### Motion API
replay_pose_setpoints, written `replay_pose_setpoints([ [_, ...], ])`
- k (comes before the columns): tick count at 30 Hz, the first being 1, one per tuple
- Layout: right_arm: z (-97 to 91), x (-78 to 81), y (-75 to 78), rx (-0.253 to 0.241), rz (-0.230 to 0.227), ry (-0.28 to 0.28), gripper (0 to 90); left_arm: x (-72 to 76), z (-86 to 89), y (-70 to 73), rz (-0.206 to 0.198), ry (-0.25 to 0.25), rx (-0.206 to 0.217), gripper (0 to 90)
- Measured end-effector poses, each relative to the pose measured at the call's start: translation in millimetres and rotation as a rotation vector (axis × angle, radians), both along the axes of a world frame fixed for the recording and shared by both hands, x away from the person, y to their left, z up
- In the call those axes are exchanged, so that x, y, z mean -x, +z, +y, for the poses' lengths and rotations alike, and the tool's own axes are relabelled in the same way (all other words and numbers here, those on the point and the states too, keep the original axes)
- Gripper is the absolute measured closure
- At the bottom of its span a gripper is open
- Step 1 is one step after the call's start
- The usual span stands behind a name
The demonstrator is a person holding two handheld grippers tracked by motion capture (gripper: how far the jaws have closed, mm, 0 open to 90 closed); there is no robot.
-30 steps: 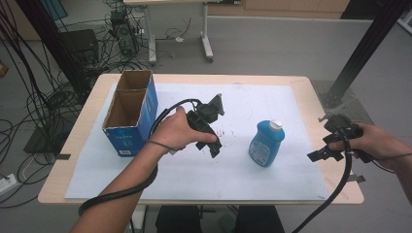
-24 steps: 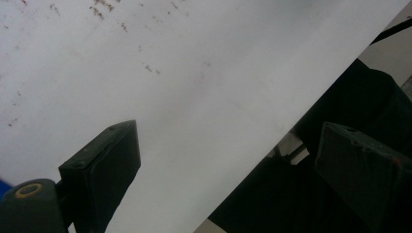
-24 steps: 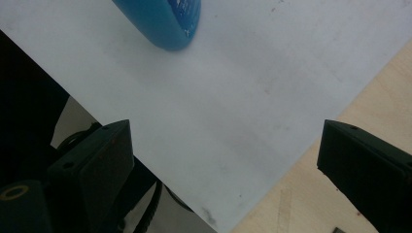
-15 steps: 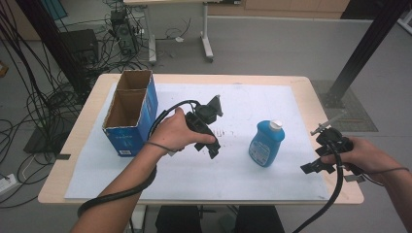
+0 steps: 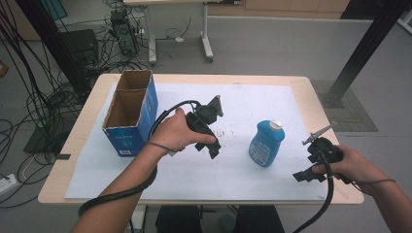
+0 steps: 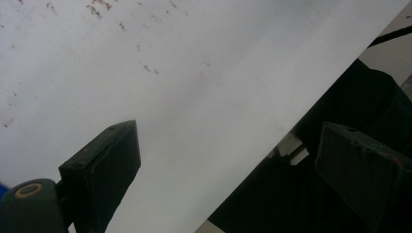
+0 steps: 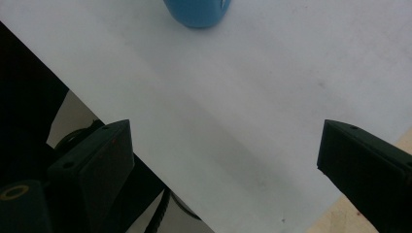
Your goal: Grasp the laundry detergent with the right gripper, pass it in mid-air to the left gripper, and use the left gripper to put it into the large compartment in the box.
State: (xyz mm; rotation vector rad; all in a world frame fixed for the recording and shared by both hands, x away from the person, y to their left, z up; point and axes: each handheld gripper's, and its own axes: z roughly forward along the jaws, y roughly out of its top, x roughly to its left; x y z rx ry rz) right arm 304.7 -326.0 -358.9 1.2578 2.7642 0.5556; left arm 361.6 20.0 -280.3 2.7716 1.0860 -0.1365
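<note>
The blue bottle [image 5: 266,143] (label unreadable) lies on the white sheet [image 5: 243,179], with the cardboard box [image 5: 130,112] well to its left, between the left gripper [image 5: 209,145] and right gripper [image 5: 306,174], both wide open, empty.

1 blue bottle [image 5: 266,143], 1 cardboard box [image 5: 130,116] (2 compartments), 2 grippers, 1 paper sheet [image 5: 194,174].

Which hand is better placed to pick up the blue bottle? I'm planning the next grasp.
Probably right: the right gripper is open, apart from the blue bottle, which shows ahead of its fingers in its own view. The left gripper faces bare paper.
</note>
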Motion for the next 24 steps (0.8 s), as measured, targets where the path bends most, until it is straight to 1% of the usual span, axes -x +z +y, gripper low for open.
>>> replay_pose_setpoints([
  [1,1.3,0.7,-4.2,-0.002,-0.004,-0.001,5.9,0.1,0.0,-0.2,0.0,0.002,0.001,9.3],
  [3,1.7,1.1,-6.2,-0.001,-0.002,-0.003,5.9,0.2,0.2,-0.3,0.001,0.004,0.0,9.3],
  [5,2.7,1.4,-12.4,0.0,-0.006,-0.013,5.9,0.2,0.7,-0.6,-0.001,0.005,-0.003,9.4],
  [8,3.6,1.9,-15.9,0.001,-0.008,-0.014,5.9,0.1,1.2,-0.9,-0.001,0.009,-0.003,9.4],
  [10,6.0,2.7,-19.8,-0.007,-0.007,-0.014,5.9,-0.2,1.2,-1.0,-0.001,0.01,-0.005,9.3],
  [16,12.1,3.4,-25.3,-0.01,-0.021,-0.005,5.9,-1.2,1.0,-0.6,-0.001,0.009,-0.005,9.3],
  [24,19.2,3.9,-30.0,-0.023,-0.042,-0.014,5.9,-1.8,2.0,-1.4,0.0,0.013,-0.011,9.3],
])
